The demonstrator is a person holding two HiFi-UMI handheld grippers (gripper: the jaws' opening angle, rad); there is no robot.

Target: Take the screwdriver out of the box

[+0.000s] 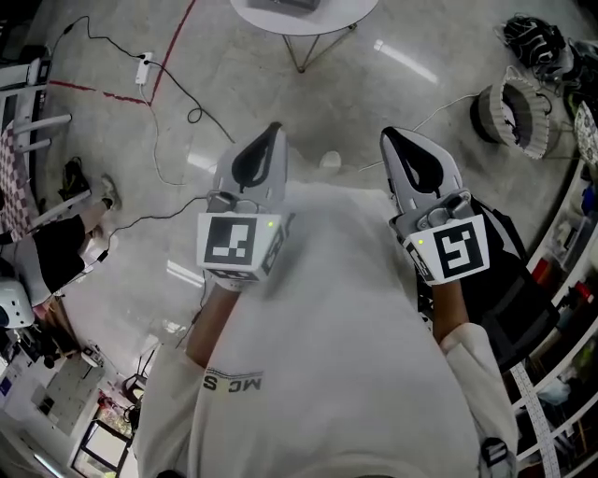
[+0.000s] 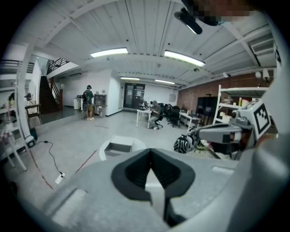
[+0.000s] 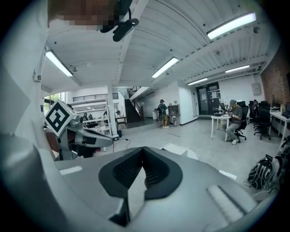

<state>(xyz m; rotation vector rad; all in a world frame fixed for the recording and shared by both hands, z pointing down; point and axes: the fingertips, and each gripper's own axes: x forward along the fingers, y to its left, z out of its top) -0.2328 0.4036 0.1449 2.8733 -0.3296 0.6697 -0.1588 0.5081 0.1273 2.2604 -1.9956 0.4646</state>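
Trouble would likely be caused by reaching in blind: no screwdriver can be seen yet, only the box (image 2: 119, 147) on the round table (image 2: 102, 148), well ahead of both grippers. The left gripper (image 1: 273, 131) and right gripper (image 1: 389, 135) are held closed at the tips, with nothing gripped.

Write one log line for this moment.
left gripper: shut, empty | right gripper: shut, empty | box: on table, ahead | screwdriver: not visible
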